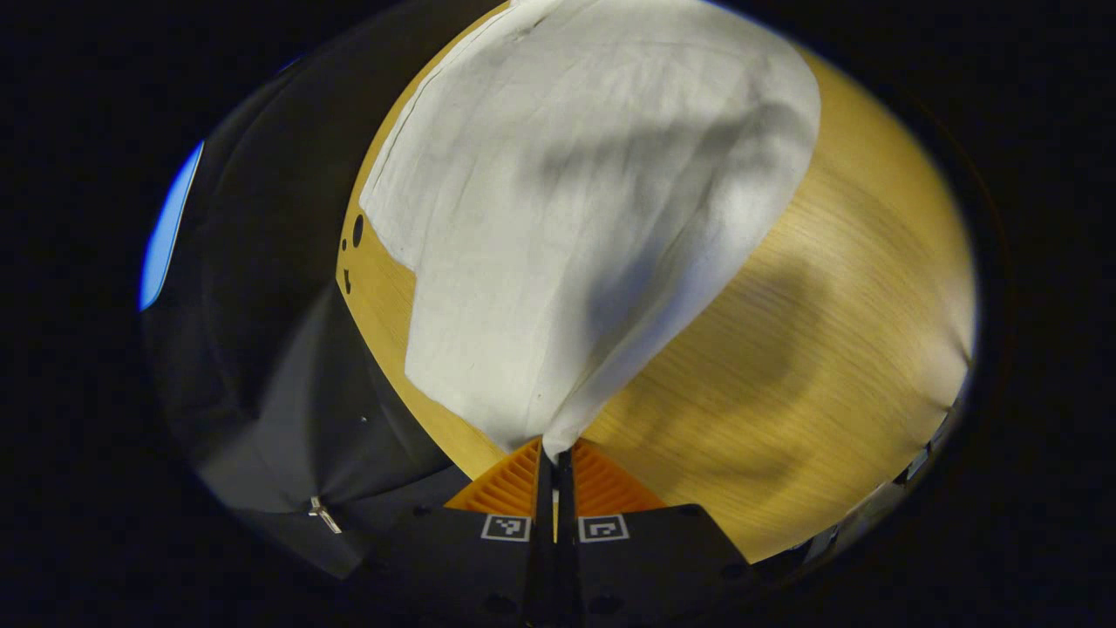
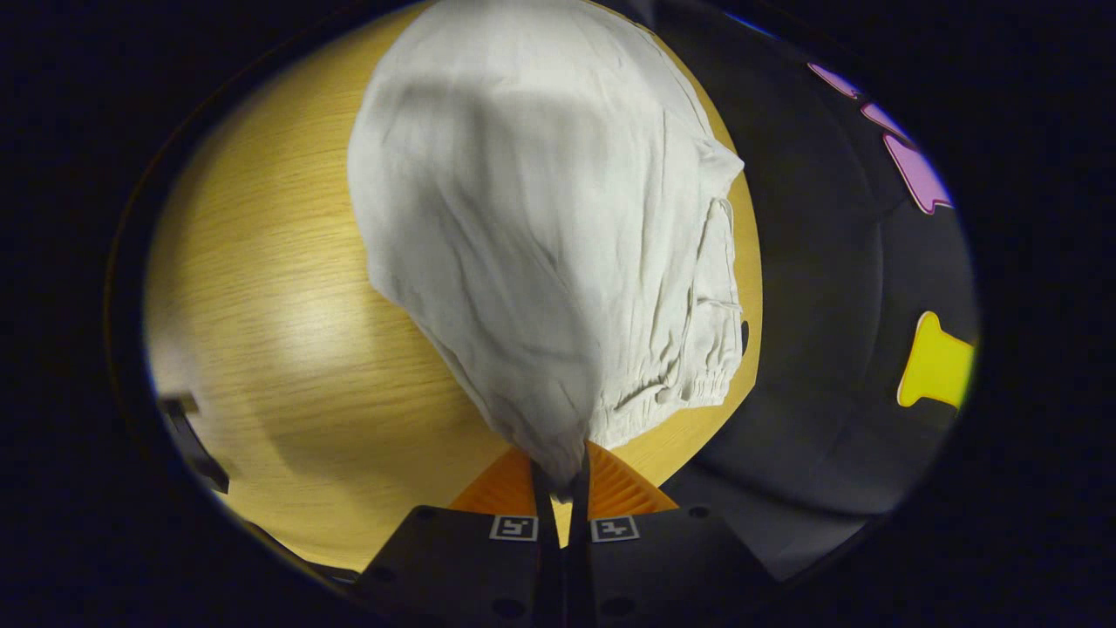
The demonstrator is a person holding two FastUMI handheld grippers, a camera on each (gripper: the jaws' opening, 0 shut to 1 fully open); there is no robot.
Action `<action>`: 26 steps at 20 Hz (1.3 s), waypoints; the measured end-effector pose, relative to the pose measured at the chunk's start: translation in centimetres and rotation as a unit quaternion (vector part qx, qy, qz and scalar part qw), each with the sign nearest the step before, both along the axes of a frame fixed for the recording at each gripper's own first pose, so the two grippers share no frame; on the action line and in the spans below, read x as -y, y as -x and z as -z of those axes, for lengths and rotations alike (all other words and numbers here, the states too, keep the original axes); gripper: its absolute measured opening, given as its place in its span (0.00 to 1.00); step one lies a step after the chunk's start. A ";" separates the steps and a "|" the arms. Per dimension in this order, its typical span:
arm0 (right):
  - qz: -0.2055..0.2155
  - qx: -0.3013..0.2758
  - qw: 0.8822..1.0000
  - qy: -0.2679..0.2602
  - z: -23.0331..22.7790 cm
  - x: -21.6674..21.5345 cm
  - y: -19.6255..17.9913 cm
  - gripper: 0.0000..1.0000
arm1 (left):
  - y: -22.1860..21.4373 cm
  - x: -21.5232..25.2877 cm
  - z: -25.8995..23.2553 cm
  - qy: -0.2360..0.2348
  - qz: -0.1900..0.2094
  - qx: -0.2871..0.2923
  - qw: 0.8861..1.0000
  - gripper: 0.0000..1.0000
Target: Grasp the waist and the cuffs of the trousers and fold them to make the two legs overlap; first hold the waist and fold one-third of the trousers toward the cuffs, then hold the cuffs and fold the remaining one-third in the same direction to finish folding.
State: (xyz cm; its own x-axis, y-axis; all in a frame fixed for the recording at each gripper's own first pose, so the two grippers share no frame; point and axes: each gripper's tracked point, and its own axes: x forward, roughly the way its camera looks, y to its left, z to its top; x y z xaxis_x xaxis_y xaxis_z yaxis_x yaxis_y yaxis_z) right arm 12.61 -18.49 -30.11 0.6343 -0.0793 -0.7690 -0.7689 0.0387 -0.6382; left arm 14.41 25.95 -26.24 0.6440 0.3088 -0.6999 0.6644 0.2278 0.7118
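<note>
The trousers (image 1: 558, 201) were pale, thin cloth, and from where I stood they looked light and limp, the sort of fabric that sags from any pinch and creases freely. They lay mostly spread on the wooden counter (image 1: 811, 349), with the near edge drawn up into each of the two tongs. The left tongs (image 1: 554, 453) were clenched on a gathered point of the cloth, which fanned out from them in a taut ridge. The right tongs (image 2: 558, 475) were likewise clamped on a bunched fold, and just beside them sat the puckered elastic waistband (image 2: 697, 375), so that end was probably the waist, though the distortion made it hard to be sure. Such soft stuff would handle best taken at the hem or waist edge, both layers together, since a single layer would likely slip apart. In the left gripper view the cloth reached near the counter's edge; in the right gripper view the waistband lay close to the rim too. Bare wood lay open on the other side of the cloth in each view, offering room to carry the fold.
</note>
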 end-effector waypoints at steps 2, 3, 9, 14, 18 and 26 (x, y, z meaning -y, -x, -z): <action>0.015 0.015 1.000 -0.016 -0.8 0.1 -0.1 0.07 | 0.0 0.2 -0.1 0.012 -0.009 0.019 1.000 0.06; 0.021 0.025 0.999 -0.026 -1.4 0.0 -0.3 0.07 | 0.0 0.3 0.0 0.023 -0.017 0.028 0.999 0.06; 0.068 0.062 0.993 -0.076 -4.3 0.0 -1.7 0.07 | -0.8 1.4 -1.1 0.051 -0.018 0.101 0.993 0.06; 0.121 0.107 0.978 -0.131 -7.9 -0.2 -4.5 0.07 | -1.7 2.5 -2.0 0.033 0.004 0.160 0.987 0.05; 0.156 0.149 0.962 -0.166 -10.6 -0.7 -7.3 0.07 | -3.1 3.7 -2.8 0.068 -0.009 0.184 0.980 0.05; 0.256 0.215 0.899 -0.281 -16.0 -3.3 -12.4 0.07 | -8.7 6.1 -5.2 0.162 -0.056 0.250 0.953 0.05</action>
State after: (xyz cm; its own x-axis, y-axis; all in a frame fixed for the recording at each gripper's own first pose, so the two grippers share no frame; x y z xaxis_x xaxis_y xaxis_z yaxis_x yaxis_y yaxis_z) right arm 24.98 -15.20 -14.12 0.8738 -0.1210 -0.4709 -0.2447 0.7274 -0.6411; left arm 23.10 19.89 -21.05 0.8975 0.2155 -0.3848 0.2193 0.5390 0.8133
